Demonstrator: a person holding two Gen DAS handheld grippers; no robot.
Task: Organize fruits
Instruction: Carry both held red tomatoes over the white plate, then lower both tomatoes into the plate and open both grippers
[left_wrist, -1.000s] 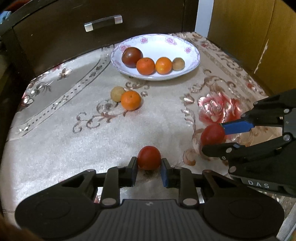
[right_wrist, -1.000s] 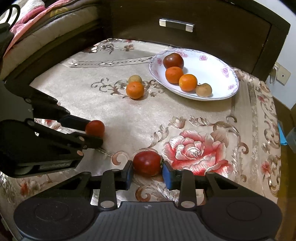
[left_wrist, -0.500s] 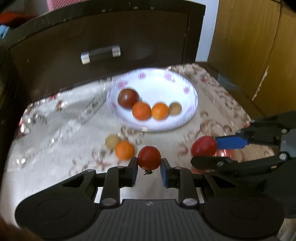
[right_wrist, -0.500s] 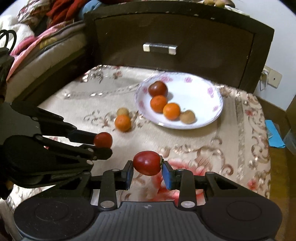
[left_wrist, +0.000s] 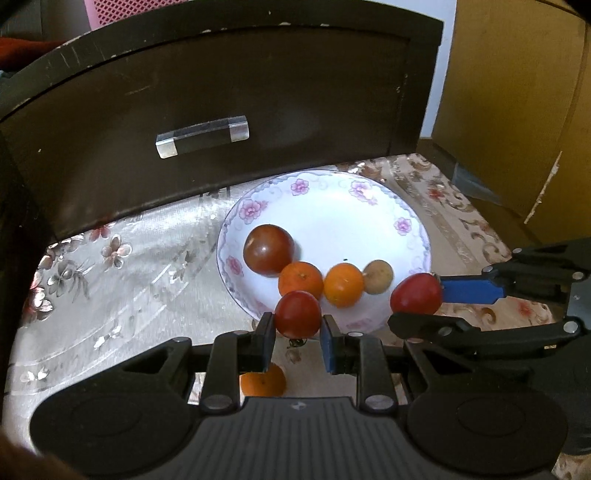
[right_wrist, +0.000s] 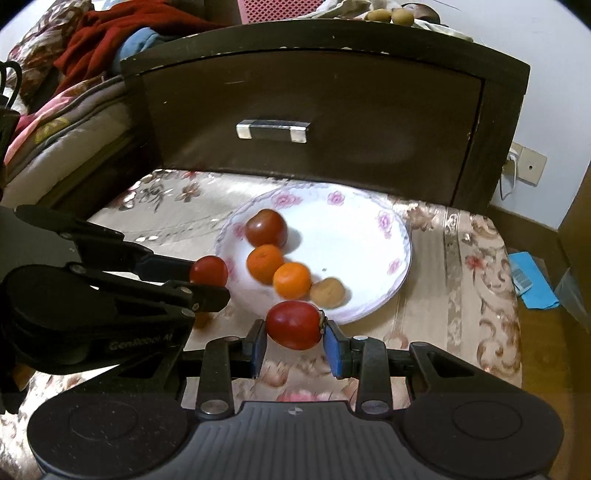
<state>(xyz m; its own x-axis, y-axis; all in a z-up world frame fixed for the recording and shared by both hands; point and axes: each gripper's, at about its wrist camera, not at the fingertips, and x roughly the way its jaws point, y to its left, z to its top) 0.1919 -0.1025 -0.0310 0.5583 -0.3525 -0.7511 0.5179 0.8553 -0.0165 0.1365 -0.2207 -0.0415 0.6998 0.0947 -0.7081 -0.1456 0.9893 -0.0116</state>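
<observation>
A small round red tomato (left_wrist: 297, 314) is pinched in the left tool (left_wrist: 297, 336), and a larger red tomato (right_wrist: 293, 324) sits sideways in the right tool (right_wrist: 294, 341); both hang at the near rim of the white flower-patterned plate (left_wrist: 332, 218). The plate holds a dark red tomato (left_wrist: 268, 249), two orange tangerines (left_wrist: 300, 279) and a small brownish round fruit (left_wrist: 378, 276), lined up and touching. Another tangerine (left_wrist: 263, 382) lies on the desk.

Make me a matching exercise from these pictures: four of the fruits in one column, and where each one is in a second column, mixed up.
Column one:
1. small red tomato
2. large red tomato
3. dark tomato
4. lone orange

Column two:
A. on the cloth, outside the plate
B. held in the right gripper
C. lying on the plate
D. held in the left gripper

Pairs: 1-D, 2-B, 3-C, 4-A
</observation>
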